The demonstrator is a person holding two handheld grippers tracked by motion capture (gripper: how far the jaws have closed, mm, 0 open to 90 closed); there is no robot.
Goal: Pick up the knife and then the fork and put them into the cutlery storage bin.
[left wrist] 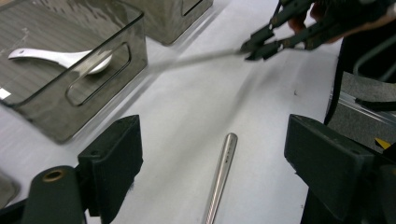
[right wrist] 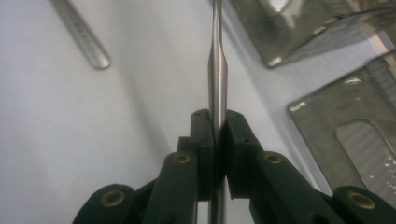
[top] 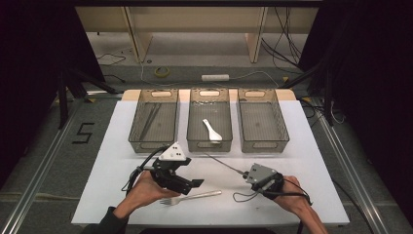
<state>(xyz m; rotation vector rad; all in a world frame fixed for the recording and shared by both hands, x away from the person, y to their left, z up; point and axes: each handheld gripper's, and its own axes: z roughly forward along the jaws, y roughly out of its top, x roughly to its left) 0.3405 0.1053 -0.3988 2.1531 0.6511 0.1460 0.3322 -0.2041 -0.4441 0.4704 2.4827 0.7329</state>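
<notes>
Jaws of the right gripper (right wrist: pixel 215 140) are pressed together on a thin metal rod (right wrist: pixel 215 70), likely a chopstick, pinching it near its thicker end so the long slim part sticks out ahead. In the high view this right gripper (top: pixel 249 174) sits at the near right of the white desk (top: pixel 311 161), and the rod (top: pixel 221 163) slants up and away toward the middle of three clear bins. That angle suggests the rod is being carried for sorting into a bin.

Jaws of the left gripper (left wrist: pixel 212 154) stand spread wide, holding nothing. They hover just above the handle of a metal fork (left wrist: pixel 220 177) lying flat on the desk, one jaw to each side, seemingly lined up to close on it. In the high view the fork (top: pixel 192 197) lies near the front edge, just beside the left gripper (top: pixel 187 183).

Along the far side of the desk stand the three bins. The left bin (top: pixel 136 131) holds a few thin dark sticks, perhaps chopsticks. The middle bin (top: pixel 192 129) holds a white spoon (top: pixel 212 130). The right bin (top: pixel 281 129) looks empty. One kind of utensil per bin seems to be the plan.
</notes>
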